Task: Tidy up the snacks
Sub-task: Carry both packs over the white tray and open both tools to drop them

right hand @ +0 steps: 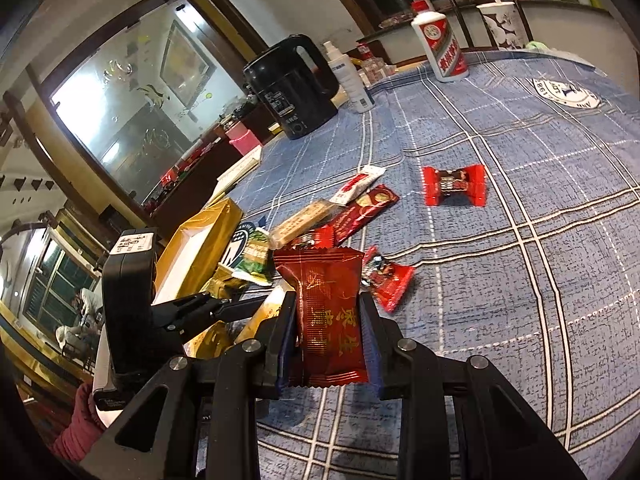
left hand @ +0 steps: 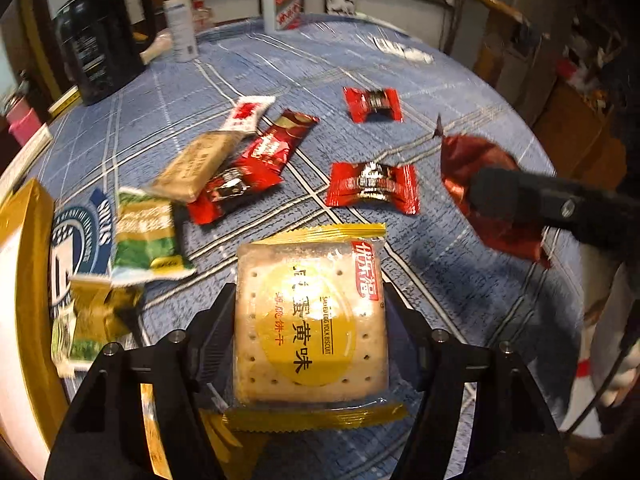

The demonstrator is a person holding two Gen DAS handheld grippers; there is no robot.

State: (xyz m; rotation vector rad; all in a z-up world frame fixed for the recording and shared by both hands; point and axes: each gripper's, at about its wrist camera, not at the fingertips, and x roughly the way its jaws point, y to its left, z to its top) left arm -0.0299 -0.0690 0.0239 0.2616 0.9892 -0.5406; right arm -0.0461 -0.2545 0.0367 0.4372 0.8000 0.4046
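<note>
- Left gripper (left hand: 310, 320): clamped from both sides on a salted egg yolk biscuit pack (left hand: 311, 322), clear wrapper with yellow crimped ends, held flat above the blue plaid tablecloth (left hand: 460, 300).
- Right gripper (right hand: 329, 322): pinching a dark red snack packet (right hand: 326, 316), held upright between the two fingers, gold lettering facing the camera.
- Same dark red snack packet seen from the left wrist, ahead and to the right of the left gripper, off the cloth, with one black finger of the right gripper across it.
- Just ahead of the left gripper's biscuit: a red candy (left hand: 373, 187) with a dark centre, lying flat on the cloth.
- Farther ahead, well apart from it: a second red candy (left hand: 373, 104).
- Ahead and to the left of the left gripper: a loose heap with a long red sachet (left hand: 276, 146), a tan wafer bar (left hand: 196, 166) partly overlapping it, a white-and-red sachet (left hand: 248, 113) at the far end, and another red candy (left hand: 226, 196) under the near end.
- To the left of the left gripper: a green-and-white snack pack (left hand: 146, 236), a gold-and-green pack (left hand: 94, 320) nearer still, both beside a gold box (left hand: 32, 280) with a white inside.
- At the far edge of the table, beyond both grippers: a black kettle (right hand: 294, 88), a white spray bottle (right hand: 350, 80), a white liquor bottle (right hand: 439, 46) with a red cap, and a patterned paper cup (right hand: 504, 24).
- Printed round crest (right hand: 566, 94) on the cloth, far ahead and to the right of the right gripper.
</note>
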